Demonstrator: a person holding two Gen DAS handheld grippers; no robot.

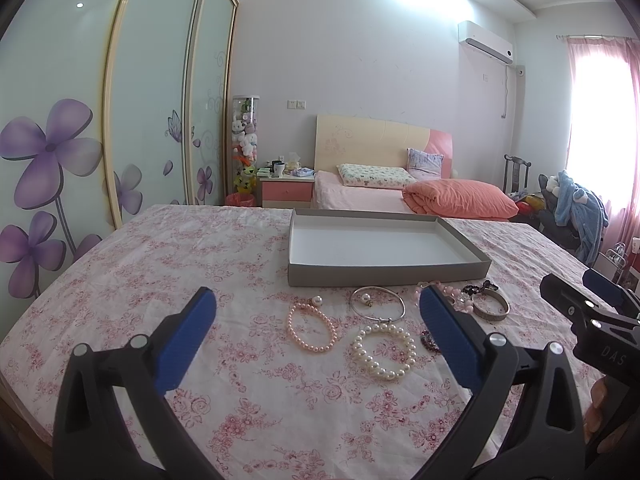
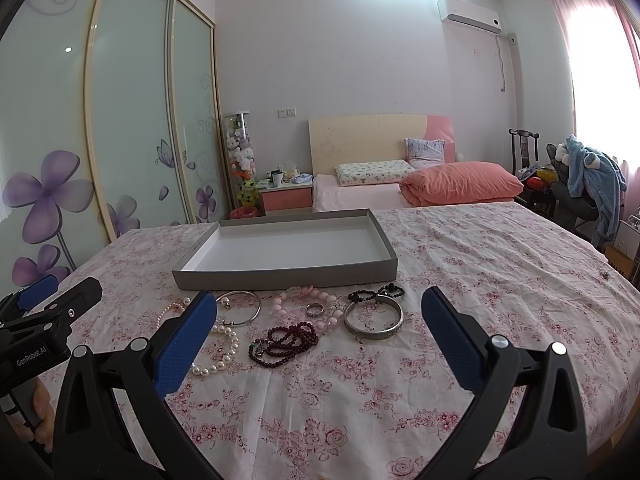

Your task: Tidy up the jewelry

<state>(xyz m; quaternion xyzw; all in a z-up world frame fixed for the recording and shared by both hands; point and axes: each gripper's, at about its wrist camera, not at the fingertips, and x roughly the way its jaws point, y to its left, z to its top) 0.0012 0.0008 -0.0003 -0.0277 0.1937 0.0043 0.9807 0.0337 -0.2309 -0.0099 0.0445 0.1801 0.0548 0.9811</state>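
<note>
A grey empty box [image 1: 384, 270] [image 2: 280, 278] lies on the floral tablecloth. In front of it lies jewelry: a pink pearl bracelet [image 1: 298, 342], a white pearl bracelet [image 1: 382, 372] [image 2: 218, 366], a thin silver bangle [image 1: 354, 306] [image 2: 256, 310], a wide silver bangle [image 1: 492, 314] [image 2: 374, 332], dark red beads [image 2: 286, 344], pink beads [image 2: 286, 312], a ring [image 2: 315, 309] and black beads [image 2: 374, 294]. My left gripper [image 1: 318, 320] is open above the pearl bracelets. My right gripper [image 2: 320, 320] is open above the beads and bangle.
The table's far edge lies behind the box. A small object [image 2: 605, 275] lies at the table's far right. Beyond are a bed [image 1: 380, 200], a nightstand [image 1: 286, 192], wardrobe doors [image 1: 120, 120] and a chair with clothes [image 2: 580, 188].
</note>
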